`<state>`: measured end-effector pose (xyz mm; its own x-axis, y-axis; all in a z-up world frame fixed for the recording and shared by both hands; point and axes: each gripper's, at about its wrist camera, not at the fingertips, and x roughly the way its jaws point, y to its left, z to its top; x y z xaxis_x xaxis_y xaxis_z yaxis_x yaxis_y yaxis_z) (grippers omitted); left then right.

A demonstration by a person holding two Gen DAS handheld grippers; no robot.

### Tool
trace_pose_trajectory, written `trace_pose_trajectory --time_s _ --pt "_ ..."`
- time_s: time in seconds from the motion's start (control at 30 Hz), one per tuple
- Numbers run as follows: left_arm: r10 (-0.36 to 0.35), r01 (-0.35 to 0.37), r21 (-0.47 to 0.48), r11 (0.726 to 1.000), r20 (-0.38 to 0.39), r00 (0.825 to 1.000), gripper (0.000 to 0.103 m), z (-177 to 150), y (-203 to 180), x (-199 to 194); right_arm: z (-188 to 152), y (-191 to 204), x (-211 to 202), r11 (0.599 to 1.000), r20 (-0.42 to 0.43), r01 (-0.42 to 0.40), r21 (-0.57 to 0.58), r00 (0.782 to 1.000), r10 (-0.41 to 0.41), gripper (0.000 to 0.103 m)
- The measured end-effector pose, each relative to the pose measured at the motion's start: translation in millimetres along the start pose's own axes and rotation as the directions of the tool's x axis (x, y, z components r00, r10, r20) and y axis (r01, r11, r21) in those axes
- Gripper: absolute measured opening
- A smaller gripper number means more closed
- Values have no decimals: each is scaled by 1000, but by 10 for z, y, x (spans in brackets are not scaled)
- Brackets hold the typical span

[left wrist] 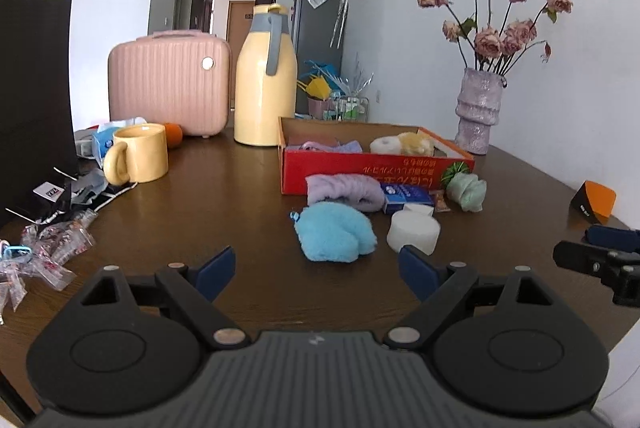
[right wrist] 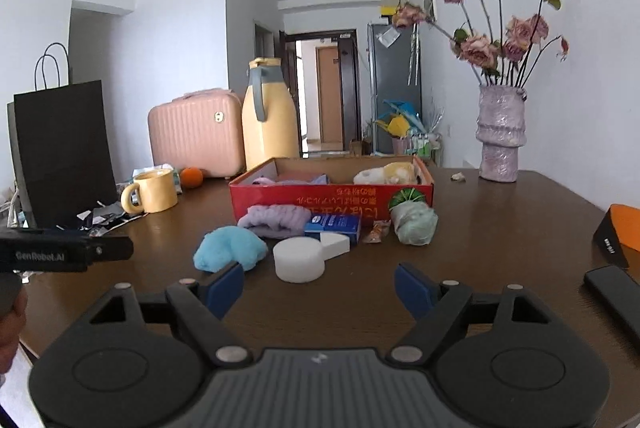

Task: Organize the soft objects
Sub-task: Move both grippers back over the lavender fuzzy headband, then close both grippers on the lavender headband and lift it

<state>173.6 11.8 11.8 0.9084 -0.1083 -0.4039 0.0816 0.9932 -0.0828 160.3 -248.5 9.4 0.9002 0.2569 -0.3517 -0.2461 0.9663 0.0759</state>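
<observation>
A red cardboard box stands mid-table and holds several soft pieces, among them a white and a yellow one. In front of it lie a purple fluffy band, a blue fluffy piece, a white round sponge, a white wedge and a pale green soft bundle. My left gripper is open just short of the blue piece, with nothing between its pads. My right gripper is open just short of the round sponge, likewise empty.
A blue tissue pack and a snack packet lie among the soft things. A yellow mug, yellow flask, pink case and black bag stand left; a vase right. Candy packets lie front left.
</observation>
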Motion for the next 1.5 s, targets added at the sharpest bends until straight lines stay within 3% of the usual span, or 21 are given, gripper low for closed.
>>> trace_pose_trajectory --time_s 0.13,0.27,0.4,0.57,0.63,0.7,0.8,1.03,1.23,1.4,1.43,1.5 --pt "-8 7 -33 999 -39 999 90 29 112 241 60 -32 249 1000 -47 -14 12 999 15 57" --pt "-73 71 -70 995 -24 997 89 245 214 638 253 -119 725 995 -77 -58 77 995 64 52" --pt "-106 96 -102 990 -89 990 78 605 229 1356 501 -67 1387 994 -103 -106 37 989 109 46" --pt "-128 104 -137 985 -184 974 69 840 239 2249 772 -44 2299 995 -167 -98 13 981 99 41" --pt "-151 112 -169 979 -239 959 61 811 278 2514 804 -57 2561 996 -185 -86 19 979 88 37" --pt "-176 126 -193 973 -267 948 44 761 321 2656 815 -48 2788 996 -211 -86 22 974 88 35" --pt "-234 168 -244 955 -272 934 22 668 439 2733 795 -8 2960 992 -210 -119 35 970 124 34" --pt "-222 144 -267 953 -292 930 18 655 644 2626 668 246 3015 985 -242 -168 -49 958 151 34" --pt "-198 133 -218 967 -311 930 17 702 595 2567 656 191 3052 979 -282 -204 31 937 204 35" --pt "-191 128 -209 969 -314 930 17 700 574 2592 606 193 3079 978 -293 -206 29 934 205 35" --pt "-190 128 -207 970 -312 931 17 700 571 2588 607 192 3075 977 -293 -212 30 932 211 28" --pt "-190 130 -207 970 -305 933 16 698 563 2582 612 203 3064 975 -286 -219 32 933 219 24"
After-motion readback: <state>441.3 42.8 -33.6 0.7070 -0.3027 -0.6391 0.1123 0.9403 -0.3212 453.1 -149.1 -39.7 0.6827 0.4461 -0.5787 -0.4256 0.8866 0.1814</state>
